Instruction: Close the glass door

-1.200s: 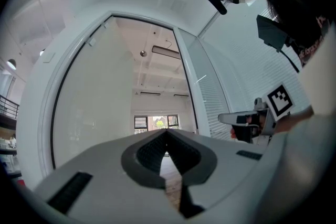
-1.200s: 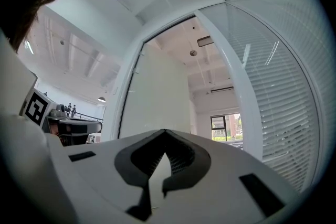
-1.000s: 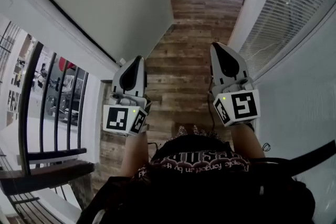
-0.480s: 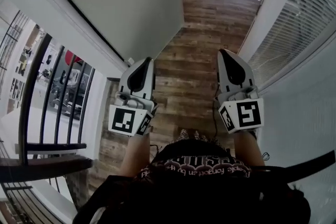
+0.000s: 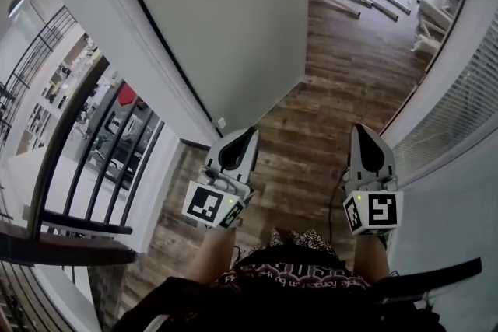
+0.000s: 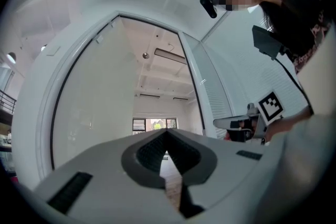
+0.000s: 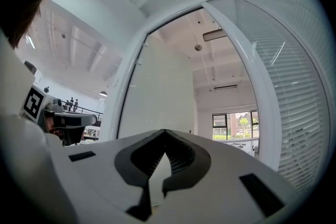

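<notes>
The approach is judged to be the step in hand. The door is seen standing open at the left, swung inward, and it is touched by neither gripper. It lies ahead and to the left of the left gripper, whose jaws are pressed together with nothing between them. The right gripper, farther from the door, is likewise closed and empty. Next, the door's far edge probably has to be reached and the panel swung shut.
</notes>
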`<state>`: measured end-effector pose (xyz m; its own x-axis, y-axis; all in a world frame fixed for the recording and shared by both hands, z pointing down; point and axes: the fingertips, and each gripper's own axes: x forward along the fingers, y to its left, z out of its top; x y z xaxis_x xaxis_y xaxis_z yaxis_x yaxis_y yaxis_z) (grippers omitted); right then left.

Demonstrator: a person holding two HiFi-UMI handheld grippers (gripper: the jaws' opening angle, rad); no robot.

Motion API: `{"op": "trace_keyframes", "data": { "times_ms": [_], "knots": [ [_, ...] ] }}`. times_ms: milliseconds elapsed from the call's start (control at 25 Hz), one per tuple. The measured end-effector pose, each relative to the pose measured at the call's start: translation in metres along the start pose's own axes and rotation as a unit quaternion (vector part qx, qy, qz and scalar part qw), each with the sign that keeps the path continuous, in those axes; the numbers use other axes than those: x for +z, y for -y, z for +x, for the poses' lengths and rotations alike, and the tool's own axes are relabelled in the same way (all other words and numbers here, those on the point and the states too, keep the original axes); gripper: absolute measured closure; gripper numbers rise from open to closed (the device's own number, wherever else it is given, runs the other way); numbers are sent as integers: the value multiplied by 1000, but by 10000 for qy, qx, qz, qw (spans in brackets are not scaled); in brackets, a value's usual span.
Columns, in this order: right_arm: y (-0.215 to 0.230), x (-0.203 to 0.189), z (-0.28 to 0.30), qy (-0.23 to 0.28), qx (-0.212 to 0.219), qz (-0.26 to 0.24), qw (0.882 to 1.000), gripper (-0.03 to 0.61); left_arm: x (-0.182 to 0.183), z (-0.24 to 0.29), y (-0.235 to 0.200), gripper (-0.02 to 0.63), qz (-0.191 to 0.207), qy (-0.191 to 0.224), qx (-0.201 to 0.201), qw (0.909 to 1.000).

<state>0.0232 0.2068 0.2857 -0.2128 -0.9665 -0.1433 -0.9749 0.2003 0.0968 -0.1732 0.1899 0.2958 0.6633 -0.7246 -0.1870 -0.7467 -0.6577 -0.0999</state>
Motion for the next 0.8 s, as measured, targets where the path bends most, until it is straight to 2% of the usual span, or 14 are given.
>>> {"op": "trace_keyframes", "data": {
  "times_ms": [240,360,640,800],
  "knots": [
    [16,-9,38,-23,-12,-154,9999,575,-13,31,-24,612,-89,-87,156,9998],
    [31,-15,65,-10,-3,-79,10000,575,-18,54,-35,612,-50,-110,205,9997],
    [85,-25,144,20,285,-92,9995,575,-26,139,-59,612,36,-183,405,9990],
    [84,-33,169,90,468,-44,9989,575,-40,153,-77,612,-12,-184,575,9982]
  ]
}}
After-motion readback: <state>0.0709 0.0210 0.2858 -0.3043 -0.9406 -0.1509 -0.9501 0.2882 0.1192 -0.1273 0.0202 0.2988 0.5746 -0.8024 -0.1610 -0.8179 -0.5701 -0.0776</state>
